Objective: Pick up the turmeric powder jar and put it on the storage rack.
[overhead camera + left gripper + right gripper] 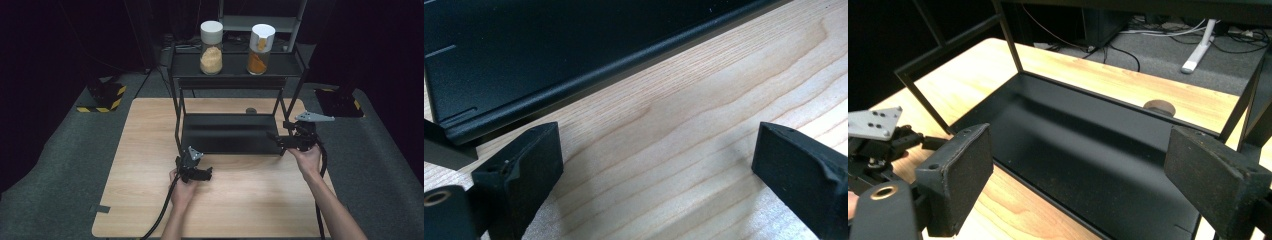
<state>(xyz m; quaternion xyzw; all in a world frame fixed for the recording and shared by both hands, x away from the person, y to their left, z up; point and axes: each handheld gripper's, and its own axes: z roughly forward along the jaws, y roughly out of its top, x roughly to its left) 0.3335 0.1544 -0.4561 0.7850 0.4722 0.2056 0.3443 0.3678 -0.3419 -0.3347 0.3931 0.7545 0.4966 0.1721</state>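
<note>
Two hand-held grippers flank the front of a black metal rack (227,132) standing on a wooden worktop (145,150). The left hand-held gripper (206,173) sits low over the worktop just before the rack's bottom shelf (549,55), jaws spread with nothing between them. The right hand-held gripper (274,137) hovers at the shelf's front right corner, also released and empty. On the rack's top shelf stand two white-capped jars (211,47), one pale-filled, one orange (260,49).
</note>
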